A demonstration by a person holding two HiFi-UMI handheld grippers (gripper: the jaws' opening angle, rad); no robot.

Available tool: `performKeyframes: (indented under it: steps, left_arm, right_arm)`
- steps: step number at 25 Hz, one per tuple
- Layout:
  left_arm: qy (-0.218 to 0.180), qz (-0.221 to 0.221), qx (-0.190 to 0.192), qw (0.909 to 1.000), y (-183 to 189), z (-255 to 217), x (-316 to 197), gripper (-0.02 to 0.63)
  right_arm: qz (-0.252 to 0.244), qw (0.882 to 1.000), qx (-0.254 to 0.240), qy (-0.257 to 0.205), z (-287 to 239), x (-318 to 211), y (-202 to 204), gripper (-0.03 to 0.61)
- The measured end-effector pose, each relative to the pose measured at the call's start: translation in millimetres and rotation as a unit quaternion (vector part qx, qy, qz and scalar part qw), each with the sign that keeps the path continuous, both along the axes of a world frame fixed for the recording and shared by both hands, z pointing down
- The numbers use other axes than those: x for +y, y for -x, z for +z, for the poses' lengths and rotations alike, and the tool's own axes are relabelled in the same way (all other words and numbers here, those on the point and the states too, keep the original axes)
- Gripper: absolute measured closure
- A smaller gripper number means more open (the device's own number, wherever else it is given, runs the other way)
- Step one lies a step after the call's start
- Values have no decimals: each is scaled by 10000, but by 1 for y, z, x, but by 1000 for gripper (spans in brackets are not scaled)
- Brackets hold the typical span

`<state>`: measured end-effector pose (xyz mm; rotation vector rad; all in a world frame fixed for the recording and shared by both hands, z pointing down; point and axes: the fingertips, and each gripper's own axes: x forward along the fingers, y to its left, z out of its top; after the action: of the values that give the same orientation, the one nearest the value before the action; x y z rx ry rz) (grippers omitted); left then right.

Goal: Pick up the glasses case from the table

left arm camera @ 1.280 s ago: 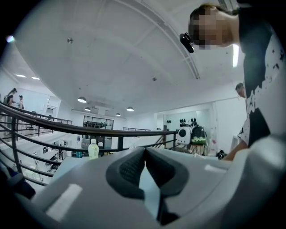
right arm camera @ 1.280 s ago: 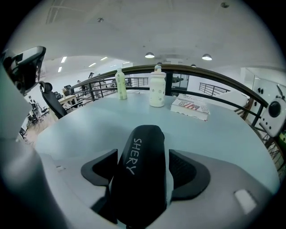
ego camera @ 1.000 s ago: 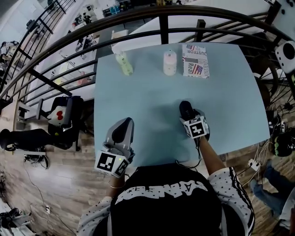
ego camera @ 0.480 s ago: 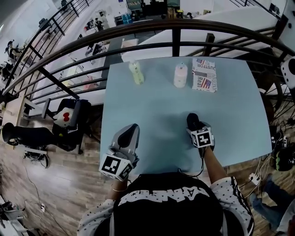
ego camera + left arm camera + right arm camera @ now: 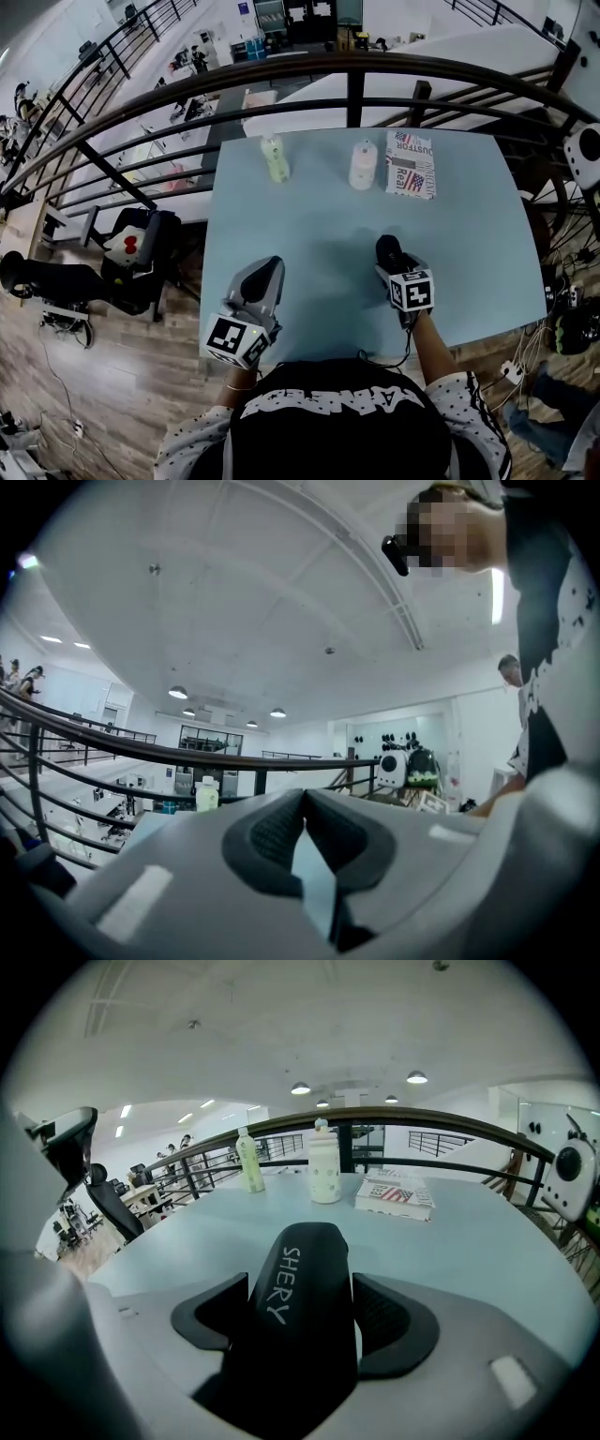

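Right gripper view: right gripper [image 5: 394, 267] clamped on the case [image 5: 300, 1335], left gripper [image 5: 302, 803] pinched empty; I'd lift straight up slowly

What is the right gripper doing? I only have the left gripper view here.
Observer: The right gripper has its jaws shut on a black hard-shell glasses case with white lettering.
Operator: And what else is on the table?
Observer: In the head view, three things stand along the far edge of the pale blue table: a pale green bottle, a white dotted bottle and a flat flag-printed book.
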<state>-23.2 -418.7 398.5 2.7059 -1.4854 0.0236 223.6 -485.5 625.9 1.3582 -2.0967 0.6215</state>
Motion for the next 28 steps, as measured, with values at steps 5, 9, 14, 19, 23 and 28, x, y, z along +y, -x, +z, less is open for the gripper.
performKeyframes:
  steps: [5, 9, 14, 19, 23, 28]
  left_arm:
    - [-11, 98, 37, 9999, -7, -2, -3, 614]
    - [-47, 98, 54, 9999, -7, -4, -7, 614]
    - [-43, 109, 69, 9999, -8, -1, -13, 614]
    - [-43, 110, 79, 9999, -7, 5, -21, 614]
    - [-20, 123, 94, 9999, -9, 7, -26, 614]
    - [23, 179, 100, 9998, -13, 9, -28, 614]
  right_arm:
    - [73, 9993, -161, -328, -30, -3, -4, 219]
    - [92, 9975, -371, -594, -56, -5, -2, 219]
    - [62, 9930, -572, -1032, -94, -6, -1, 219]
    - [37, 9866, -785, -1427, -127, -7, 3, 219]
    - [48, 9807, -999, -1679, -153, -3, 3, 219]
    - [-41, 9738, -1268, -1889, -180, 8, 6, 221]
